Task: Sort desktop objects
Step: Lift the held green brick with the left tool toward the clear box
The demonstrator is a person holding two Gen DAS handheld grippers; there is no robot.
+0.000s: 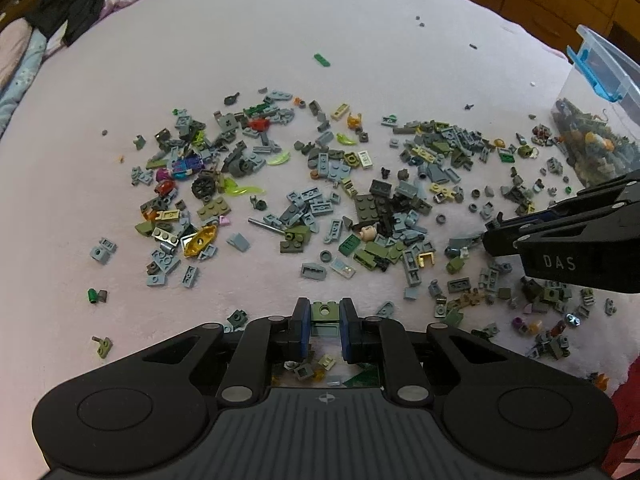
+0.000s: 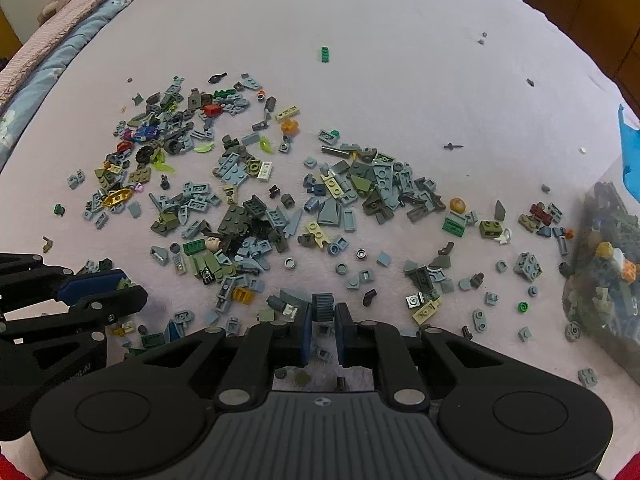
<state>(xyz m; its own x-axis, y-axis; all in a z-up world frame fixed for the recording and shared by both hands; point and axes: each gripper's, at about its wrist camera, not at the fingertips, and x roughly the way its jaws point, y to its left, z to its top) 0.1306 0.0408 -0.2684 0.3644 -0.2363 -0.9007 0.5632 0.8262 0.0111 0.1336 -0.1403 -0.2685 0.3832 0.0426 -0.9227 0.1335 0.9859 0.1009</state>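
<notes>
Two claws clenched: left claw (image 1: 325, 312) on olive brick (image 1: 325, 309), right claw (image 2: 322, 312) on grey gear (image 2: 322, 306). Most bricks unsorted ahead; bin (image 1: 600, 92) part filled.

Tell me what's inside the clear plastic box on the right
The clear plastic box holds a dense heap of small building bricks, mostly grey and olive with some orange pieces. Pieces deep in the heap are covered, and part of the box lies outside both views.
</notes>
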